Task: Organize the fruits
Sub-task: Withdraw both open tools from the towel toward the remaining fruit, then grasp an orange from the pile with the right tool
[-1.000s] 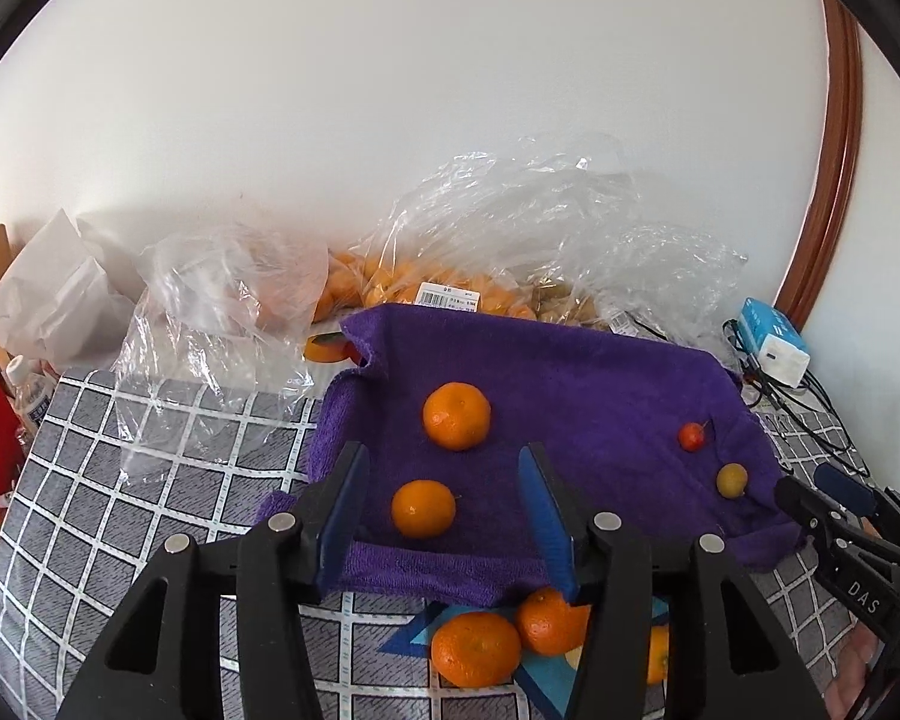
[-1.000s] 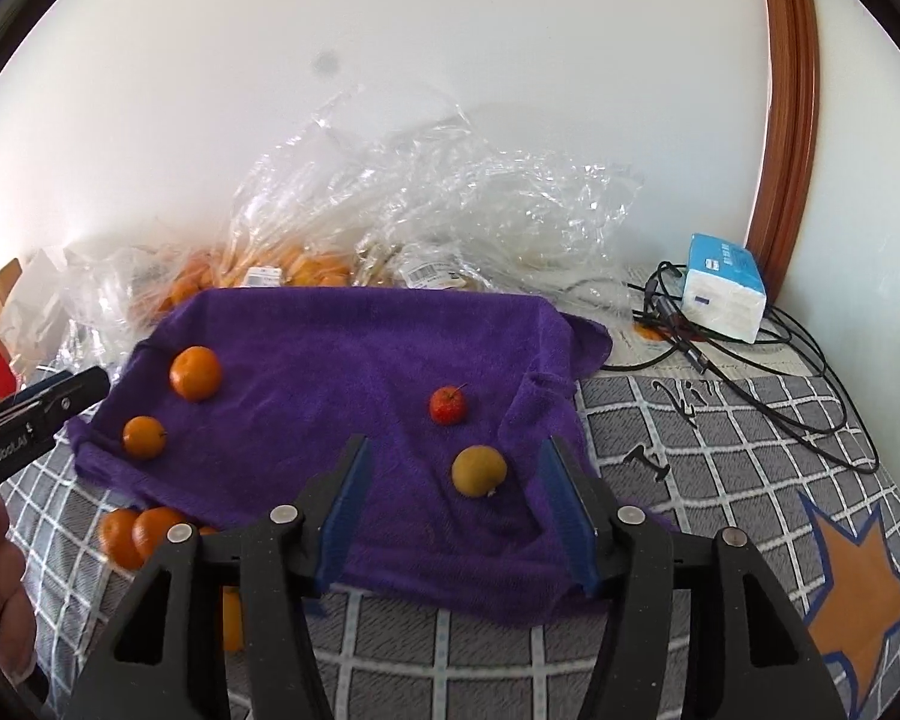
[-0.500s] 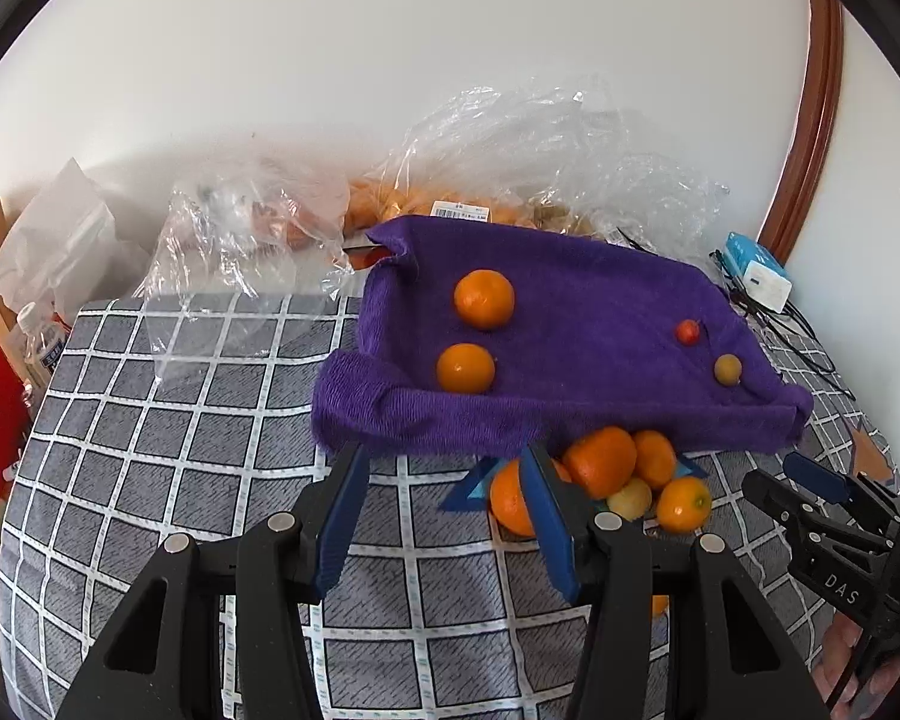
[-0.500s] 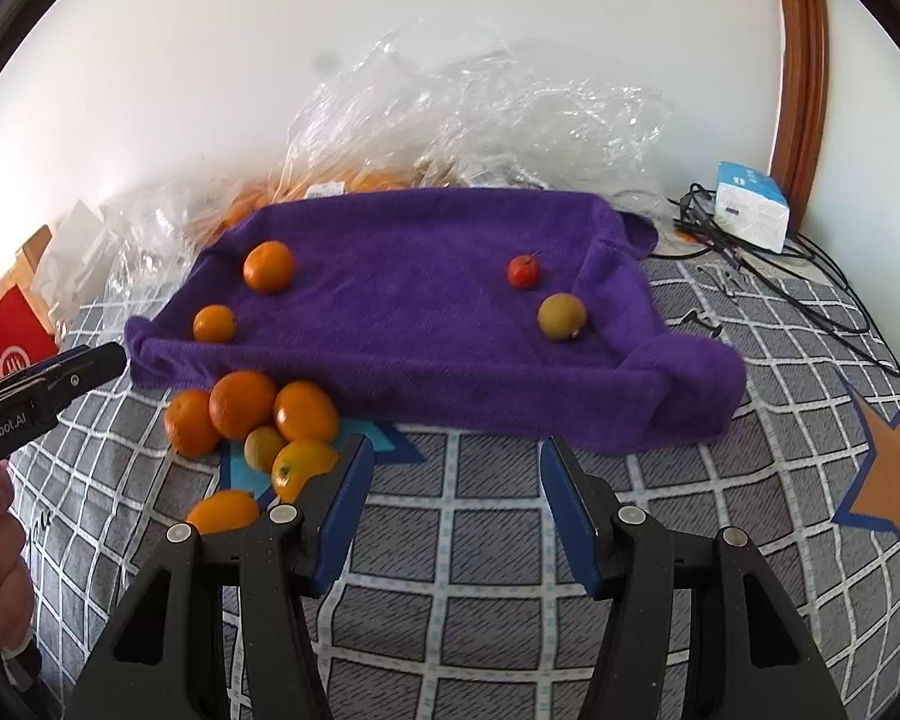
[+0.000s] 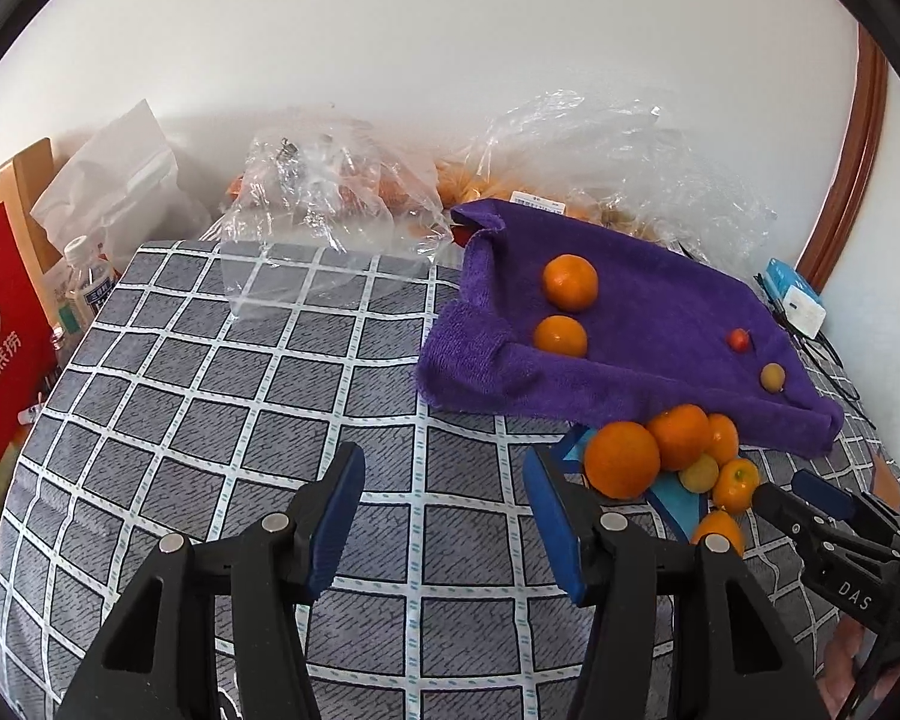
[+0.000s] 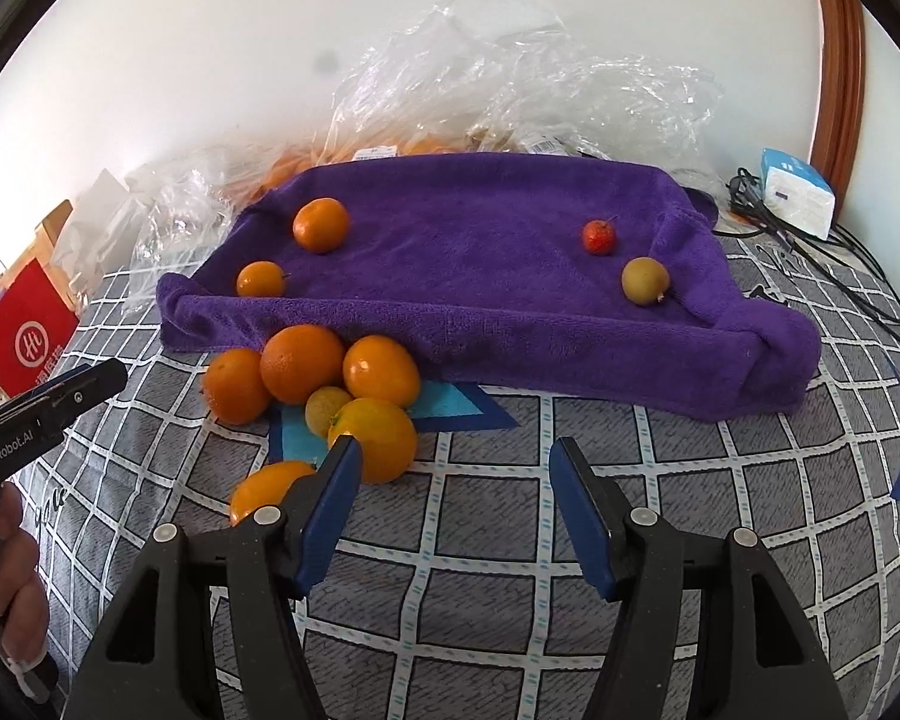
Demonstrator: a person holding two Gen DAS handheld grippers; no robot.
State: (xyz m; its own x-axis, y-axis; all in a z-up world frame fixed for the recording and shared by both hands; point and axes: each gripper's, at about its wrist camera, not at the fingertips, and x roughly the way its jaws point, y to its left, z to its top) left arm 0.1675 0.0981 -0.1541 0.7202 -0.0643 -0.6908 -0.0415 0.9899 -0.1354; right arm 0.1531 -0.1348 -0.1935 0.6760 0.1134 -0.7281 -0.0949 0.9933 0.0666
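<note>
Ahead of the left gripper (image 5: pixel 444 516) and off to its right, the loose pile of oranges (image 5: pixel 660 456) sits on the checked cover (image 5: pixel 240 390), pressed against the front fold of the purple towel (image 5: pixel 630 324). The jaws are opening with nothing between them, only bare cover, so this gripper is empty. Beyond its right finger two oranges (image 5: pixel 564 306) rest on the towel, and further right a small red fruit (image 5: pixel 740 339) and a yellow-green fruit (image 5: pixel 772 376). This view alone takes in the red bag (image 5: pixel 0 336) and water bottle (image 5: pixel 90 282) far to the left, and the right gripper's tip (image 5: pixel 822 510) poking in beside the pile.

Over to the right wrist view: the right gripper (image 6: pixel 453 492) is also spreading its jaws and holds nothing. Its left finger sits right at the nearest orange (image 6: pixel 375 438), and I cannot tell whether it touches. Another orange (image 6: pixel 264 489) is partly hidden behind that finger. Here the pile reads clearly as a tight cluster with a small yellowish fruit (image 6: pixel 327 408) wedged in the middle, which the left view barely shows. Cables (image 6: pixel 810 240) and a blue box (image 6: pixel 798 192) lie far right.

The risk, as I judge it: these fruits are round and packed together, so a finger nudging one could send the neighbours rolling across the cover. Both grippers converging on the same cluster could also bump each other
</note>
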